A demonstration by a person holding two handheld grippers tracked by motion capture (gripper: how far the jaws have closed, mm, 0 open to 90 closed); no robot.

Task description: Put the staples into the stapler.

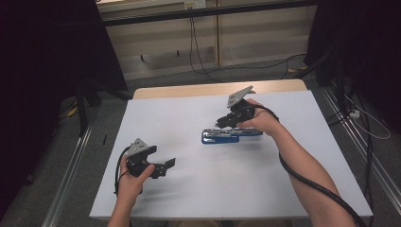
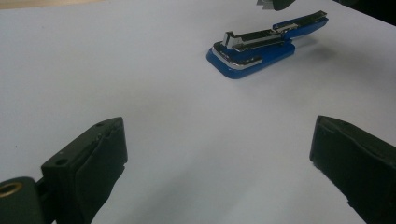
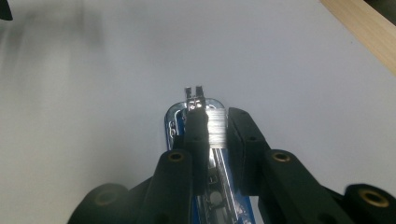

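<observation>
While the blue stapler lies on the white table, right of centre, the right gripper sits low over it. Right gripper view: jaws narrowed to a small gap around the stapler's chrome top arm; actual contact cannot be told. Left gripper hovers near the table's front-left, well apart from the stapler, jaws spread wide, holding nothing.
</observation>
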